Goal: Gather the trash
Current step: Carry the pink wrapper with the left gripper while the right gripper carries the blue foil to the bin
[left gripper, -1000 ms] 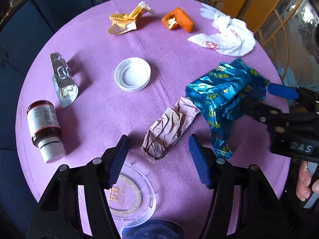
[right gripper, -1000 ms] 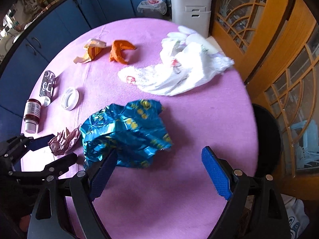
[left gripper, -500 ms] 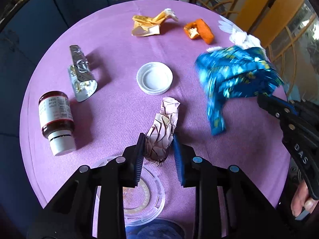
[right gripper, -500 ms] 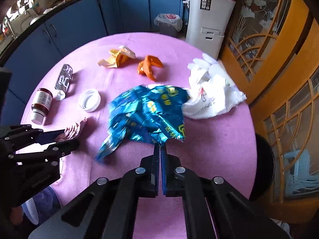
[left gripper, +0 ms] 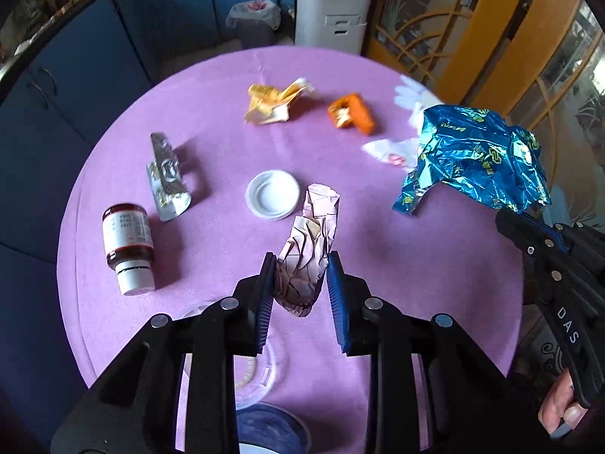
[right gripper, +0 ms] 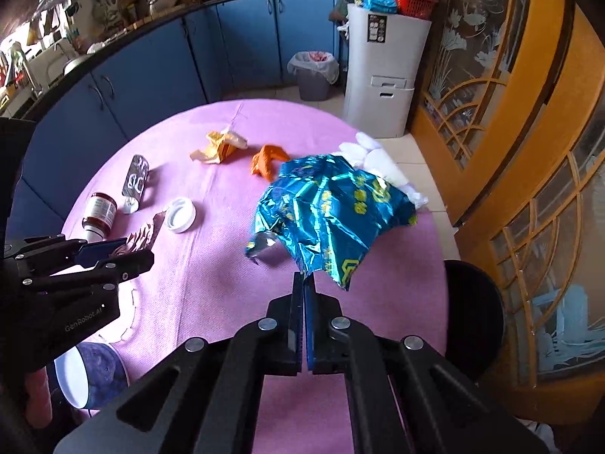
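My left gripper [left gripper: 300, 278] is shut on a crumpled pink paper wrapper [left gripper: 310, 246] and holds it above the purple round table [left gripper: 211, 143]. My right gripper [right gripper: 303, 283] is shut on a shiny blue foil bag [right gripper: 332, 212], lifted off the table; the bag also shows at the right of the left wrist view [left gripper: 476, 159]. On the table lie a yellow wrapper [left gripper: 276, 102], an orange wrapper [left gripper: 351, 113], a white plastic bag [left gripper: 404, 143], a white lid [left gripper: 271, 195], a silver foil pack [left gripper: 166, 178] and a brown bottle [left gripper: 128, 249].
A clear plastic lid [left gripper: 253, 374] and a blue bowl [right gripper: 90, 374] sit at the table's near edge. A lined bin [right gripper: 314, 73] and a white tall bin [right gripper: 385, 72] stand on the floor beyond the table, by blue cabinets. A black stool [right gripper: 476, 310] is at the right.
My left gripper closed on the pink wrapper and lifted it. My right gripper closed on the blue foil bag and raised it off the table.
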A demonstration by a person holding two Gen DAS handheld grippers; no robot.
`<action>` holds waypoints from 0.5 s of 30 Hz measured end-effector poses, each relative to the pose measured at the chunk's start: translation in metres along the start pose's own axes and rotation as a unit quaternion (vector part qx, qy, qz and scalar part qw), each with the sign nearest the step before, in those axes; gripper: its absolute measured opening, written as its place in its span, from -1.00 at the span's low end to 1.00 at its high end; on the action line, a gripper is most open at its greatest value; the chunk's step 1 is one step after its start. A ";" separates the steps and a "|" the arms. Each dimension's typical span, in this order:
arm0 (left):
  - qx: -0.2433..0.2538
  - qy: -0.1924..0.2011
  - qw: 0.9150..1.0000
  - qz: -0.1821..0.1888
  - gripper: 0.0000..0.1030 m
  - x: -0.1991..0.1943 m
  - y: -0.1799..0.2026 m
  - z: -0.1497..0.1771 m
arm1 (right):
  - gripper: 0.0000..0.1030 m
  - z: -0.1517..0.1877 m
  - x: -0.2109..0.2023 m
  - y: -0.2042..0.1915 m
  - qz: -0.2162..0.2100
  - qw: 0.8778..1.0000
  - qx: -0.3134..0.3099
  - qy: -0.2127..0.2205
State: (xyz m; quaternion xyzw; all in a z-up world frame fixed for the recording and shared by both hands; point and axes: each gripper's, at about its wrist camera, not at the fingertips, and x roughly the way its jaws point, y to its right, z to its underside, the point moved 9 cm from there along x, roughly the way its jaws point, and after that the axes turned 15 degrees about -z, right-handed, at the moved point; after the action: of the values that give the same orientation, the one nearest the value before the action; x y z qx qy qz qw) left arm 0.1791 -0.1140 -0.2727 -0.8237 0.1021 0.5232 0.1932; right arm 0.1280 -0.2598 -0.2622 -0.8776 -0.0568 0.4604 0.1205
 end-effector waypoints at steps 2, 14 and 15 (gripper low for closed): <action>0.003 0.003 1.000 0.003 -0.45 -0.005 0.007 -0.003 | -0.98 0.000 -0.007 0.003 0.004 1.000 0.000 0.007; 0.033 0.036 0.999 0.007 -0.45 -0.037 0.068 -0.018 | -0.98 0.005 -0.048 0.033 0.020 0.999 0.017 0.042; 0.035 0.039 0.999 0.007 -0.45 -0.039 0.072 -0.020 | -0.98 0.005 -0.051 0.035 0.021 0.999 0.019 0.045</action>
State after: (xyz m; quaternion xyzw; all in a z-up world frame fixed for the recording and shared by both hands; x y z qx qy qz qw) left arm 0.1517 -0.1888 -0.2454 -0.8354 0.1331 0.4884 0.2140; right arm 0.0944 -0.3036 -0.2343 -0.8959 -0.0243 0.4243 0.1296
